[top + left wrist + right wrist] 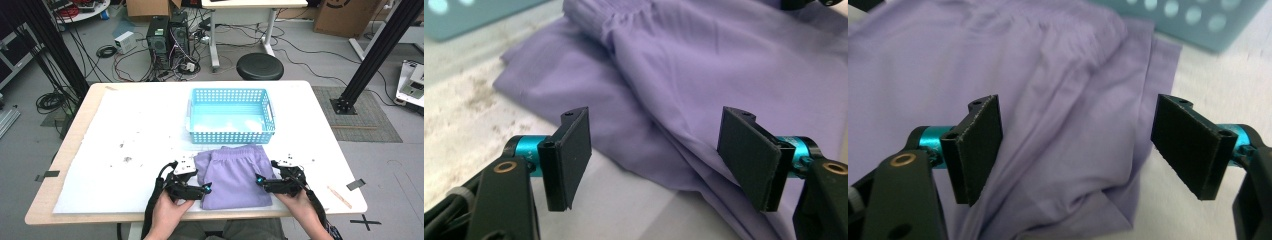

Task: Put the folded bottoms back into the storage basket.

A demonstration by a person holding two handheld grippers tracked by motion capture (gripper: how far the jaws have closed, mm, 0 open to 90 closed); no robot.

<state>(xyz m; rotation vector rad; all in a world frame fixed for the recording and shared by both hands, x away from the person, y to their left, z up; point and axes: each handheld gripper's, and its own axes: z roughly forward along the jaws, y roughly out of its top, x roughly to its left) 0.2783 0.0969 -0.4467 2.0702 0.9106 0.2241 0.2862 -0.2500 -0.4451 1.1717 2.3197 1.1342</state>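
Purple shorts (235,175) folded before empty blue basket (231,116) | left gripper (204,189), right gripper (260,180): jaws wide, flanking, gripping nothing | lift and basketing remain

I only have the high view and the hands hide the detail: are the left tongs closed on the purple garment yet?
Observer: No. The left tongs stand open, the purple garment's folded edge between the pads, unpinched.
Operator: And the right tongs?
Observer: The right tongs are open too, over the garment's corner.
Operator: Any creases there?
Observer: Yes, folds run under the right tongs, toward the blue basket.
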